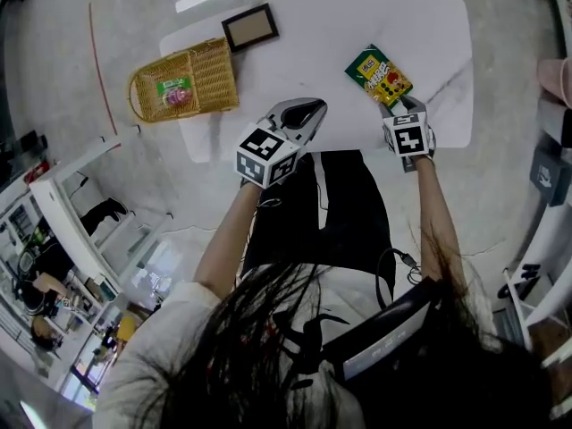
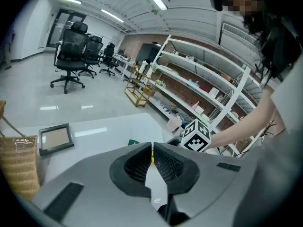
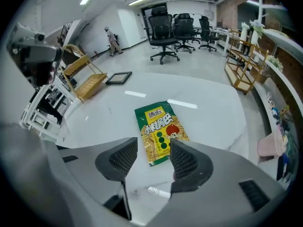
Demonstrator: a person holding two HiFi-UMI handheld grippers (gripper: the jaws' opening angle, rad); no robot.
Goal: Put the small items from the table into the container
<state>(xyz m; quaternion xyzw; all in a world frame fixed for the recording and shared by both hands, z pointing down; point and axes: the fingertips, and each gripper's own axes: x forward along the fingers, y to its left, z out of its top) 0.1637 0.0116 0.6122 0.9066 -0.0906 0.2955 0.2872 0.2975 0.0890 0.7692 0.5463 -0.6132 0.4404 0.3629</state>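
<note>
Now, right gripper (image 3: 152,151) jaws are spread, empty, over the flat green-and-yellow foil snack packet (image 3: 160,131). Left gripper (image 2: 152,151) jaws are closed, empty. Packet edge should be straddled squarely.

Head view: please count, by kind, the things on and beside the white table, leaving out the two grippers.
Wicker basket: 1
Picture frame: 1
Snack packets: 2, a yellow-green packet on the table and a green-pink packet in the basket
Total: 4

The left tongs (image 2: 152,148) and right tongs (image 3: 154,157) are grey.
</note>
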